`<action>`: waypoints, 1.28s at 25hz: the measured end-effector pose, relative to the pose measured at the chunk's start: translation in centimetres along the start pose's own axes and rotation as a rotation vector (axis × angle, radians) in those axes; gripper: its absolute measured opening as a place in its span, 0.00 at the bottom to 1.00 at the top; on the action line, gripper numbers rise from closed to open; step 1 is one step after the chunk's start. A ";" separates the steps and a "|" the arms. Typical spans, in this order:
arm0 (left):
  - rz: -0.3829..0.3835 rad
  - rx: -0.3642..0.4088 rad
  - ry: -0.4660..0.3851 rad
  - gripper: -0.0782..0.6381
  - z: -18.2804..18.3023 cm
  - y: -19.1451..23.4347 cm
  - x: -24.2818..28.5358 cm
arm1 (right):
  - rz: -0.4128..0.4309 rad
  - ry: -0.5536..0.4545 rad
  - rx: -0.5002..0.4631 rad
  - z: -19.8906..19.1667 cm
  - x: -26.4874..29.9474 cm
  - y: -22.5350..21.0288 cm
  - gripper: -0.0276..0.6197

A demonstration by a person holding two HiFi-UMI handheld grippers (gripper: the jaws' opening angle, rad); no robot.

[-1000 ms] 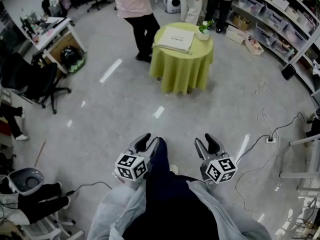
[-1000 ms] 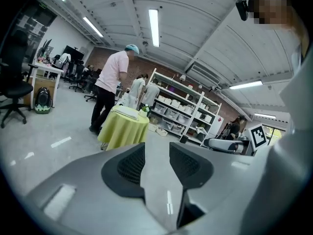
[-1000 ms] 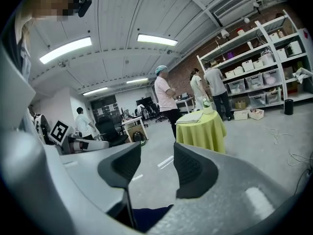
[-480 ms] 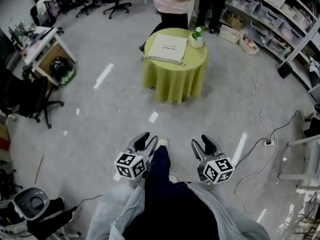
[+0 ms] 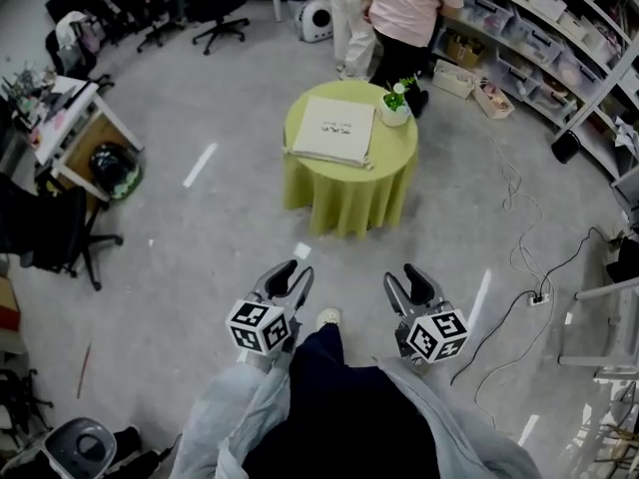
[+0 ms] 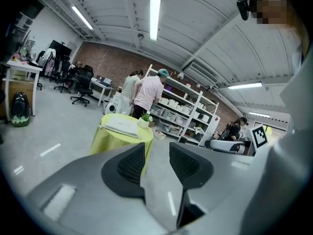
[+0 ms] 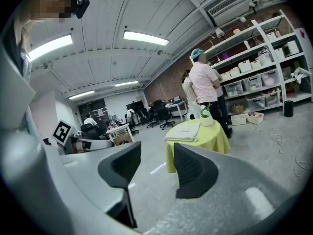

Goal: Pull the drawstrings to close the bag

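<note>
Cloth bag (image 5: pixel 334 130) lies flat on the round green table (image 5: pixel 349 196), beside a potted plant (image 5: pixel 396 103) and well apart from both grippers. Left gripper (image 5: pixel 291 273) and right gripper (image 5: pixel 410 276) hang by the body, fingers partly apart, empty. The bag is probably soft and light and may slide when tugged, so take the drawstrings by their ends, which are too small to see from here.

Green-clothed table (image 5: pixel 349 196), potted plant (image 5: pixel 396 101), shelves (image 5: pixel 555 40)

A round green-clothed table (image 5: pixel 349 193) carries a flat cream bag (image 5: pixel 334 130); a potted plant (image 5: pixel 396 103) beside it.
</note>
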State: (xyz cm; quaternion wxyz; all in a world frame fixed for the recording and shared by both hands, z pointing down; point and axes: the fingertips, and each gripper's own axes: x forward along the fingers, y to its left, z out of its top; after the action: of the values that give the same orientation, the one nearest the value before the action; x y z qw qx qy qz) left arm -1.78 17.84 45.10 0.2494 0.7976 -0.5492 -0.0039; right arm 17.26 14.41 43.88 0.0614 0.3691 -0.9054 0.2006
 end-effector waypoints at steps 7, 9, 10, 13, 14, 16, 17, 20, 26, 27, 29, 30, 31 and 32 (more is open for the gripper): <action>-0.022 0.009 -0.009 0.33 2.8 4.7 3.2 | -0.002 -0.018 -0.006 1.9 5.9 -0.8 0.36; -0.022 0.005 -0.017 0.33 3.4 5.9 3.7 | -0.001 -0.017 -0.012 2.0 7.2 -0.7 0.36; -0.023 0.002 -0.017 0.33 3.5 6.4 4.0 | -0.003 -0.010 -0.011 1.9 7.6 -0.8 0.36; -0.032 -0.009 -0.003 0.33 3.2 6.7 4.2 | -0.007 0.016 -0.004 1.4 8.5 -0.8 0.36; -0.035 -0.011 0.006 0.33 3.0 6.7 4.1 | -0.006 0.023 -0.004 1.3 8.8 -0.7 0.36; -0.033 -0.018 0.023 0.33 2.4 7.0 3.7 | -0.003 0.033 -0.003 1.1 9.2 -0.3 0.36; -0.028 -0.026 0.029 0.33 2.1 7.3 3.5 | 0.000 0.040 0.000 0.9 9.4 -0.1 0.36; -0.011 -0.051 0.041 0.33 1.4 7.9 3.2 | 0.021 0.079 0.005 0.0 9.9 0.5 0.36; 0.021 -0.075 0.051 0.33 0.8 9.5 3.6 | 0.050 0.105 0.009 -0.4 12.0 0.0 0.36; 0.027 -0.080 0.052 0.33 0.9 9.8 3.9 | 0.055 0.103 0.008 -0.1 12.5 -0.2 0.36; 0.032 -0.081 0.054 0.33 1.4 10.3 4.9 | 0.064 0.108 0.002 0.3 13.4 -0.7 0.36; 0.030 -0.078 0.056 0.33 1.6 10.4 5.4 | 0.064 0.112 0.001 0.4 13.7 -1.2 0.36; 0.026 -0.073 0.057 0.33 1.8 10.4 6.1 | 0.062 0.112 0.003 0.5 14.2 -1.7 0.36; 0.021 -0.064 0.057 0.33 2.2 10.6 6.8 | 0.059 0.106 0.008 0.8 14.7 -2.3 0.36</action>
State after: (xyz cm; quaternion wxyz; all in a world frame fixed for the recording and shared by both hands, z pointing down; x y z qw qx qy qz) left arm -8.98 8.15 49.25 0.2903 0.7833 -0.5498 0.0039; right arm 8.28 3.12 47.71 0.1019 0.3314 -0.9105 0.2253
